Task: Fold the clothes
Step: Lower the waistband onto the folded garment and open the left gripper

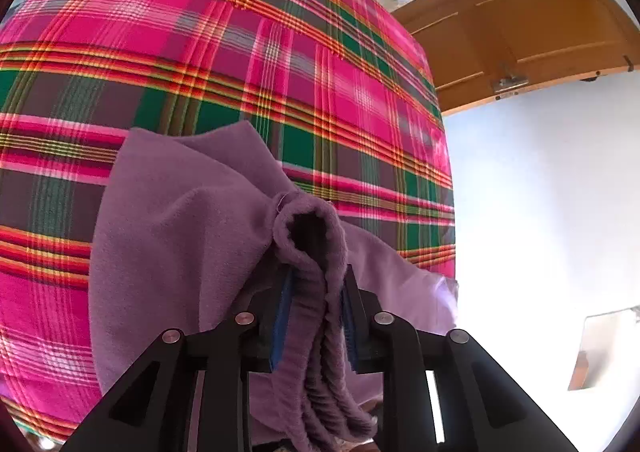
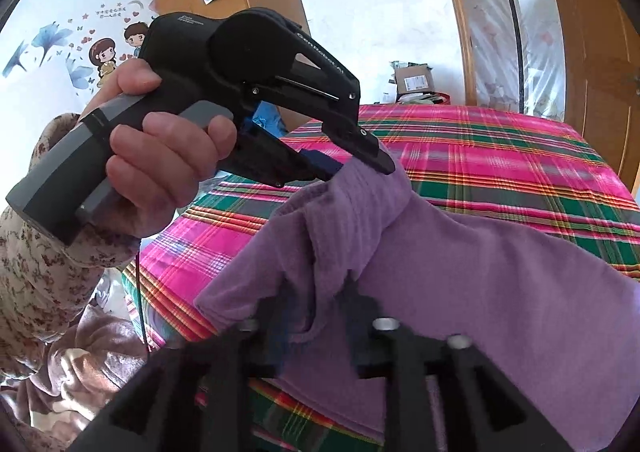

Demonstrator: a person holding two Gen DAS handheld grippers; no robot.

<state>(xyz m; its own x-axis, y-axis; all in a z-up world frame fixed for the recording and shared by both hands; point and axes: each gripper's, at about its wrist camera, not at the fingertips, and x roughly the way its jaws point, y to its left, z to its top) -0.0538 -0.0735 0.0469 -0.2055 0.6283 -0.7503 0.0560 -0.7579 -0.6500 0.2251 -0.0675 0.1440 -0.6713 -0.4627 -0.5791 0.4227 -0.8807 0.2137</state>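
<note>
Pink-and-green plaid bedding (image 1: 224,64) is filling the upper left of the left wrist view. Low at centre, the purple garment (image 1: 180,236) is lying bunched on it, its ribbed hem (image 1: 312,292) pinched between the left gripper (image 1: 314,308) fingers. The right gripper (image 2: 316,316) fingers are straddling a purple fold; I cannot tell whether they are pressing it.

My left wrist camera looks steeply down along its fingers (image 1: 280,316), close over the plaid bed cover (image 1: 200,52), facing its far right edge. My right wrist camera sits lower, aimed across the bed cover's far corner. Both share the purple garment (image 2: 480,272).
</note>
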